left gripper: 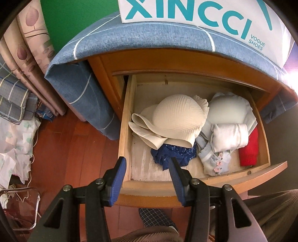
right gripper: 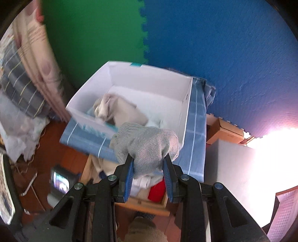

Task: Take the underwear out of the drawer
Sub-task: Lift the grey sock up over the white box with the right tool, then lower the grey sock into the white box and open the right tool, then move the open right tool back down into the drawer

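The wooden drawer (left gripper: 126,130) stands pulled out, with a cream ribbed bra (left gripper: 178,119), navy lace underwear (left gripper: 173,154), a pale blue bra (left gripper: 225,111), a folded white piece (left gripper: 229,137) and a red garment (left gripper: 249,149) inside. My left gripper (left gripper: 147,159) hangs open over the drawer's front left corner, nothing between its fingers. My right gripper (right gripper: 148,157) is shut on a grey knitted garment (right gripper: 147,143), held high in front of the open white box (right gripper: 149,74). A beige garment (right gripper: 121,109) lies in that box. Below the right gripper, the drawer (right gripper: 143,204) shows.
A blue checked cloth (left gripper: 104,46) covers the cabinet top, and the white shoe box (left gripper: 186,14) stands on it. Curtain and piled bedding (left gripper: 14,96) are at the left on the wooden floor (left gripper: 74,149). A cardboard box (right gripper: 225,130) sits right of the cabinet. A person's trouser leg (left gripper: 270,208) is near the drawer front.
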`<move>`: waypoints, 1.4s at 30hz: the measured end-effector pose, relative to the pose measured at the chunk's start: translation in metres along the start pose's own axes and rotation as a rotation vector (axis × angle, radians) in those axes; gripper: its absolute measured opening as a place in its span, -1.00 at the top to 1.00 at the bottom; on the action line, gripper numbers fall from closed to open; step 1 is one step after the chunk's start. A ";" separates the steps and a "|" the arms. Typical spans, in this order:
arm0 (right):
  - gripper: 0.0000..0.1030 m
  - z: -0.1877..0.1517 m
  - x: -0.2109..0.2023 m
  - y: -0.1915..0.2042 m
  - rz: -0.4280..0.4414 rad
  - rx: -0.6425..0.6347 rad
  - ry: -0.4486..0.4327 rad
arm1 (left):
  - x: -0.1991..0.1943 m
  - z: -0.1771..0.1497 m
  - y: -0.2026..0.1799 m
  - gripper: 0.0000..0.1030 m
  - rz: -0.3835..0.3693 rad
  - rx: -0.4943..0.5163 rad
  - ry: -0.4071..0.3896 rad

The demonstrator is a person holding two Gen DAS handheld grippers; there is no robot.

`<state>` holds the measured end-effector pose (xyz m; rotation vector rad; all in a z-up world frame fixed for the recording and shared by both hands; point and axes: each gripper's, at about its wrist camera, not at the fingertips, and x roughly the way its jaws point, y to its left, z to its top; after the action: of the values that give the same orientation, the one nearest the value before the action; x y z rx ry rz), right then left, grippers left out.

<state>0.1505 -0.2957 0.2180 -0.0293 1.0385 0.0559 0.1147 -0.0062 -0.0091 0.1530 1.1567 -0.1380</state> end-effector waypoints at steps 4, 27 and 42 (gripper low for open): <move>0.48 0.025 0.022 -0.006 -0.043 0.022 0.019 | 0.001 0.000 0.001 0.06 -0.003 -0.001 0.004; 0.36 0.055 0.140 -0.025 -0.061 0.092 0.150 | 0.007 0.000 0.004 0.06 -0.017 -0.029 0.029; -0.07 0.045 0.082 -0.024 -0.051 0.084 0.074 | 0.009 0.000 0.006 0.06 -0.016 -0.039 0.038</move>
<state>0.2324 -0.3146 0.1705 0.0181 1.1129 -0.0356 0.1189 -0.0004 -0.0171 0.1127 1.1981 -0.1269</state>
